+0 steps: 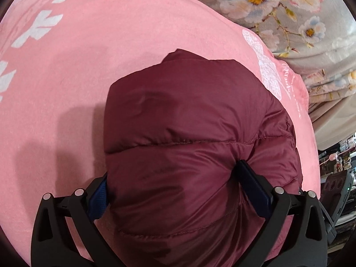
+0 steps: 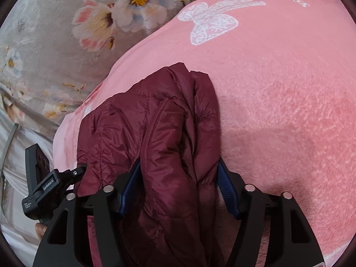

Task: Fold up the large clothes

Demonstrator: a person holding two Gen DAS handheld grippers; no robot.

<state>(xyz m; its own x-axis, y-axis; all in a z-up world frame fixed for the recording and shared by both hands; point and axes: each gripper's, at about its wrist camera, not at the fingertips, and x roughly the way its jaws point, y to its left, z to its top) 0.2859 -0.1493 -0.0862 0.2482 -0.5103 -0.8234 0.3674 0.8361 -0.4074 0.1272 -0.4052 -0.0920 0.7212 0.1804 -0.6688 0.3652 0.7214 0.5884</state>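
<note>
A dark red quilted puffer jacket [image 1: 195,120] hangs bunched over a pink blanket [image 1: 73,84]. My left gripper [image 1: 173,184] is shut on a thick fold of the jacket, its blue-padded fingers [image 1: 253,184] pressing both sides. The jacket also shows in the right wrist view [image 2: 160,120], crumpled in folds. My right gripper [image 2: 178,187] is shut on another bunch of it, blue pads [image 2: 227,189] on both sides. The left gripper's body [image 2: 44,187] shows at the lower left of the right wrist view.
The pink blanket [image 2: 278,89] has white butterfly prints [image 2: 211,20] and script. A grey floral bedcover [image 1: 289,11] lies beyond it, also in the right wrist view [image 2: 55,44]. Cluttered shelves [image 1: 338,155] show at the right edge.
</note>
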